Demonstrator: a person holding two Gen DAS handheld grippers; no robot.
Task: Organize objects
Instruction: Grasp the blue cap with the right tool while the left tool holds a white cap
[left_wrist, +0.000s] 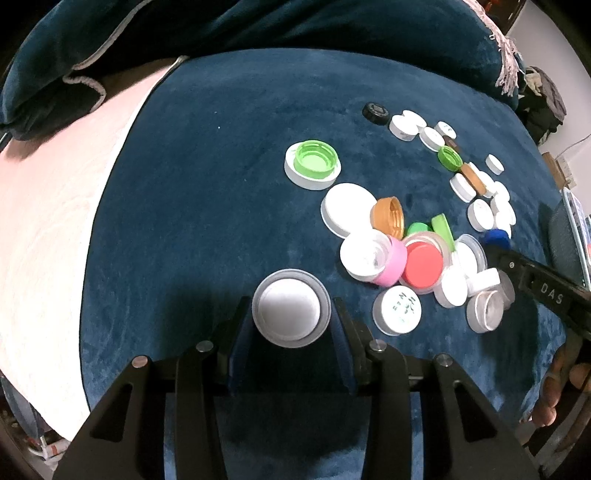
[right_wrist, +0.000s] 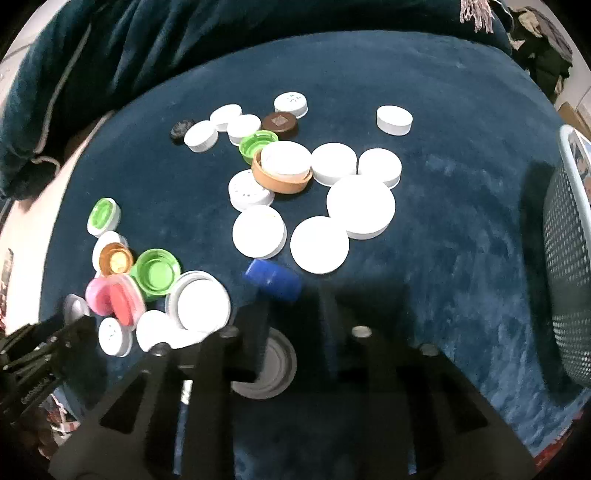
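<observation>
Left hand-held gripper (left_wrist: 291, 301): points steeply down at blanket (left_wrist: 207, 184); clamped on grey lid (left_wrist: 291, 314), one finger (left_wrist: 240, 321) against each side of rim. Grey lid: white centre up, low over blanket, apart from pile.

Right hand-held gripper (right_wrist: 291, 299): points steeply down; jaws together; in shadow, so cannot tell whether anything is gripped. Blue cap (right_wrist: 273, 278): on its side on blanket, just at tips of right fingers. Dark grey disc (right_wrist: 275, 363): visible between finger bases, partly hidden.

Pile of caps (left_wrist: 391, 254): pink, red, green, orange and white, touching and overlapping, between both tools. White caps (right_wrist: 360, 206): flat on blanket beyond blue cap, several touching. Mesh basket (right_wrist: 569, 258): at right edge of right wrist view.
</observation>
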